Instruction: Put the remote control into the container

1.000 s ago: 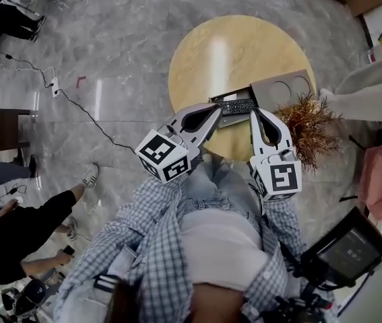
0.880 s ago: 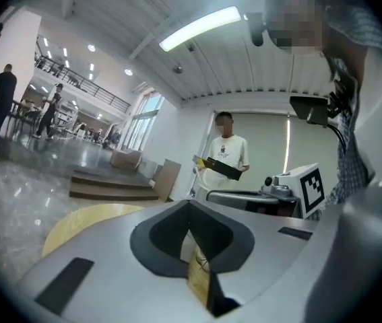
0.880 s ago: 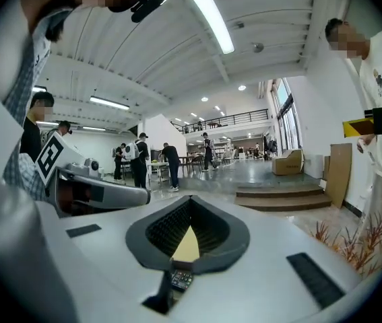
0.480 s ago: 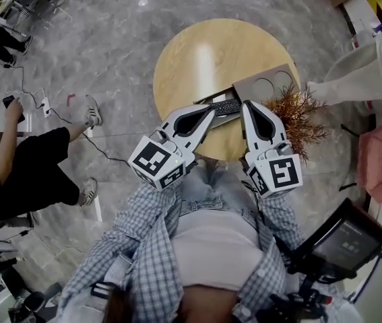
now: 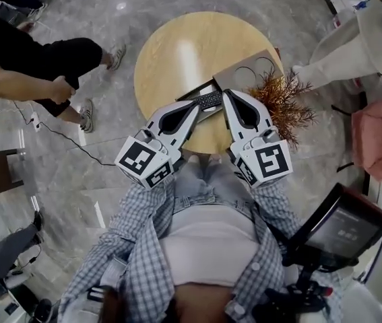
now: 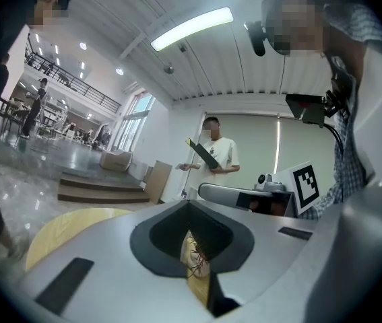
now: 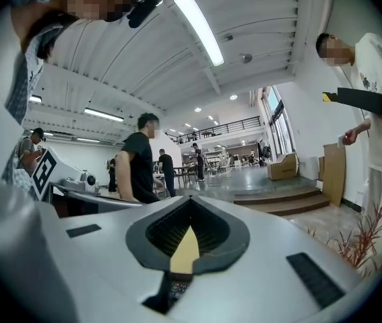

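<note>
The black remote control lies on a flat grey piece at the near side of the round wooden table. Just behind it to the right sits the grey container with two round holes in its top. My left gripper is shut, its tip at the remote's near left end. My right gripper is also shut, its tip at the remote's right end. In the right gripper view the closed jaws leave a thin slit where remote buttons show. The left gripper view has the closed jaws with twigs behind.
A dried brown plant stands at the table's right edge beside my right gripper. A person in black stands left of the table, another in white at the right. A pink armchair and a screen on a stand are on the right.
Both grippers stay shut at the remote's ends while the head view drifts. The person in black has walked from the lower left to the upper left, closer to the table.
</note>
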Demonstrator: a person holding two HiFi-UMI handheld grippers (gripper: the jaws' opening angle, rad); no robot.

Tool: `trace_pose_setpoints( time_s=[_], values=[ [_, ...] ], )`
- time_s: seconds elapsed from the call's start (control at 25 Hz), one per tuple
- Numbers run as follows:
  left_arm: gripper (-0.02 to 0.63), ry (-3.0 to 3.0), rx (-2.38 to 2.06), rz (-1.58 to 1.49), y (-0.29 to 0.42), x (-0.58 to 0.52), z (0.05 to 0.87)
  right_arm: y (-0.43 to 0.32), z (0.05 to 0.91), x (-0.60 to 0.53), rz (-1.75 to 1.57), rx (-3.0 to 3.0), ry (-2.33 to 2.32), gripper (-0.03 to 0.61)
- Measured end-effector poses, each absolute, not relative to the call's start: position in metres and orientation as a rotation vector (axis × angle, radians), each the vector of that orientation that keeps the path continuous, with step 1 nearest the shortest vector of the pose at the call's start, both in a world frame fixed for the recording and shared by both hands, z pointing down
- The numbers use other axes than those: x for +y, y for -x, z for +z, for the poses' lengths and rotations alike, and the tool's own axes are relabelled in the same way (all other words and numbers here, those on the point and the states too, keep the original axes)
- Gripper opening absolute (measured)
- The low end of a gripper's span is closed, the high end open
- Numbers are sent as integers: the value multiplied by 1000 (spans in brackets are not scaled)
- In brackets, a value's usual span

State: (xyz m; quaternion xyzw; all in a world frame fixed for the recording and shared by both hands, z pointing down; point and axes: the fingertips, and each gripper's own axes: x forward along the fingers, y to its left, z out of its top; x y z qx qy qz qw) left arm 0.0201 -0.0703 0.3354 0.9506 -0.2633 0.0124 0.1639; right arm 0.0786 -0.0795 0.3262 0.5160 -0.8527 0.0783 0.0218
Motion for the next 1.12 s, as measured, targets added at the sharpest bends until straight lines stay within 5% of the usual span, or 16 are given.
trace_pose_setpoints(
  time_s=[1.12],
  values=[
    [8, -2710, -763, 56, -18, -77, 340, -79, 335, -79, 239, -2628, -1576, 6]
  ],
)
